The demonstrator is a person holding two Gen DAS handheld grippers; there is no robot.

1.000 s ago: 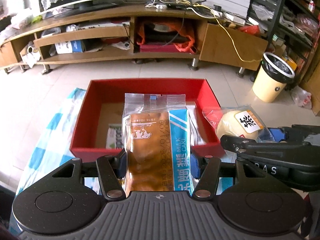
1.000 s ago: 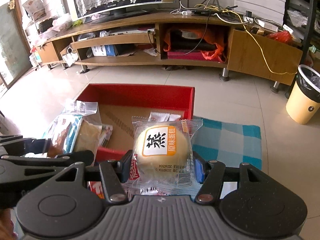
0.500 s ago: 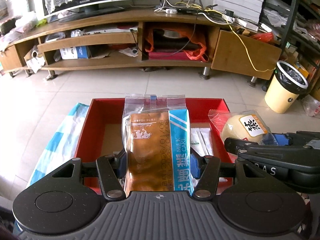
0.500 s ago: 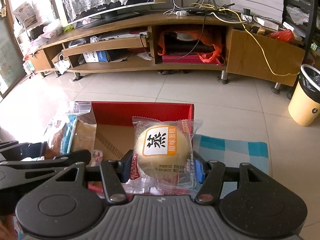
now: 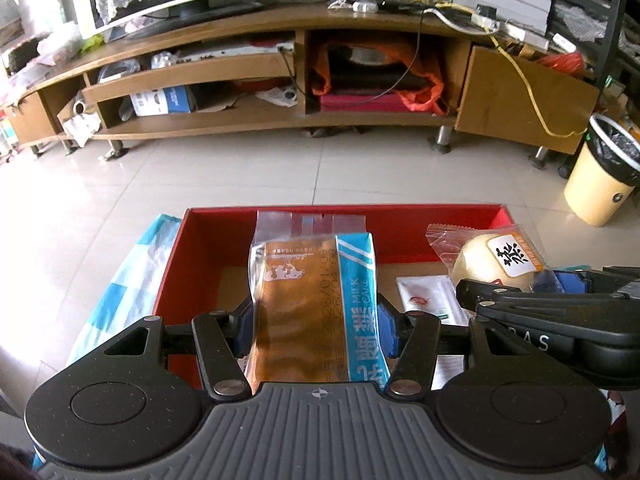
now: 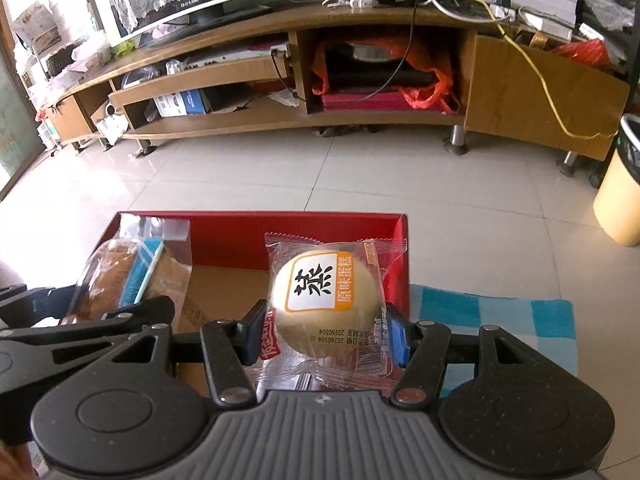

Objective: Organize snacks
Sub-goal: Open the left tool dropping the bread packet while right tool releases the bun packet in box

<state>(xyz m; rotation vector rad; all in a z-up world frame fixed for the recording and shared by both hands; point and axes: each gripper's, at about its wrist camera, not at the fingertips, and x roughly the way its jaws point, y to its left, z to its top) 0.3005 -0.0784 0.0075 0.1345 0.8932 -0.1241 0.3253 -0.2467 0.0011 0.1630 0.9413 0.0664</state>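
Note:
My left gripper [image 5: 316, 328] is shut on a brown and blue milk cake packet [image 5: 308, 304], held upright over the red box [image 5: 400, 226]. My right gripper [image 6: 326, 336] is shut on a round pale steamed cake in clear wrap [image 6: 324, 300], also above the red box [image 6: 240, 236]. Each gripper shows at the edge of the other's view: the steamed cake [image 5: 496, 258] at right in the left wrist view, the milk cake packet [image 6: 128, 276] at left in the right wrist view. A white sachet [image 5: 428, 300] lies on the box's cardboard floor.
The box sits on a blue and white checked cloth [image 6: 492, 316] on a tiled floor. A long wooden TV stand [image 5: 280, 80] runs across the back. A cream bin [image 5: 600, 176] stands at the far right.
Both grippers have moved forward and down over the red box, still holding their packets. The box now fills more of the lower view.

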